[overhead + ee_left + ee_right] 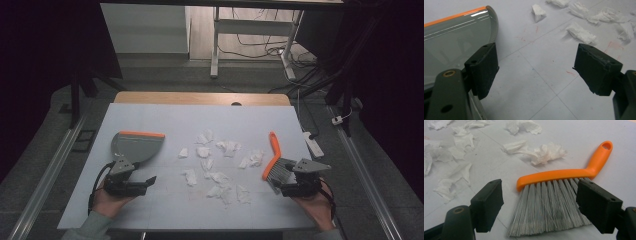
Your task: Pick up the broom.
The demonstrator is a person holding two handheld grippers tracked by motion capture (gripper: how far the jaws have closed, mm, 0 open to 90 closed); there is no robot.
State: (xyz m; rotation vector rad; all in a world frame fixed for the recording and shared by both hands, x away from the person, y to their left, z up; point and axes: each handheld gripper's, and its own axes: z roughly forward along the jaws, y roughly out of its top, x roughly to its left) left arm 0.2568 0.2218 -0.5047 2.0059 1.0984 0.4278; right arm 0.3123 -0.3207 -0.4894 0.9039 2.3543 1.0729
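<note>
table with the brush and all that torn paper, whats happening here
A person holds a gripper in each hand at a white table strewn with scraps of torn tissue. The right gripper is open, its jaws on either side of the bristles of an orange-handled brush lying on the table, not yet clamped. The left gripper is open beside a grey dustpan. Nothing is lifted or swept yet.

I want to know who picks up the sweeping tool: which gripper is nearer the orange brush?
Right. The right gripper sits just behind the orange brush, jaws open astride its bristles. The left gripper is across the table beside the dustpan.
</note>
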